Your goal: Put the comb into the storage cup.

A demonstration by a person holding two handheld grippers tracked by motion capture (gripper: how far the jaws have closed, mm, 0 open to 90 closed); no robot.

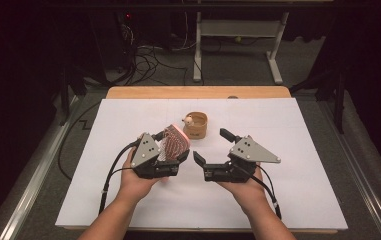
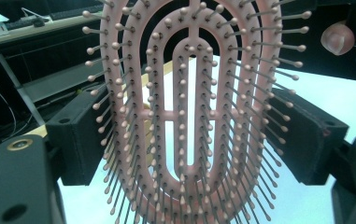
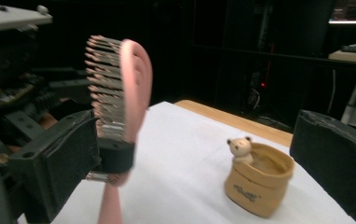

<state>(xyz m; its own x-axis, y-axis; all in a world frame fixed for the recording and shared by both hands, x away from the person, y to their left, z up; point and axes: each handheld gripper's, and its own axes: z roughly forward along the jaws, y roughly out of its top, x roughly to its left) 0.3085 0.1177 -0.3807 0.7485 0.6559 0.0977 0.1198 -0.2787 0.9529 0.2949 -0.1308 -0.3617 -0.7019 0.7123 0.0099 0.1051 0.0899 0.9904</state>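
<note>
A pink oval hairbrush (image 1: pixel 174 141) with many ball-tipped bristles stands upright, head up, in my left gripper (image 1: pixel 172 146), which is shut on it. In the left gripper view the brush (image 2: pixel 189 116) faces the camera, bristles toward me, and the left gripper (image 2: pixel 192 140) pinches its sides with both jaws. My right gripper (image 1: pixel 212 145) is open, just right of the brush, with nothing in it. The right gripper view shows the brush (image 3: pixel 131 93) edge-on, just inside the left jaw of the open right gripper (image 3: pixel 194 158).
A small tan cup (image 1: pixel 196 125) with a bear figure on its rim stands behind the grippers, mid-table; the cup (image 3: pixel 259 184) lies ahead of the right gripper. A white sheet (image 1: pixel 128 200) covers the wooden table (image 1: pixel 198 92). Cables (image 1: pixel 148 60) and a white desk frame (image 1: pixel 238 30) lie beyond.
</note>
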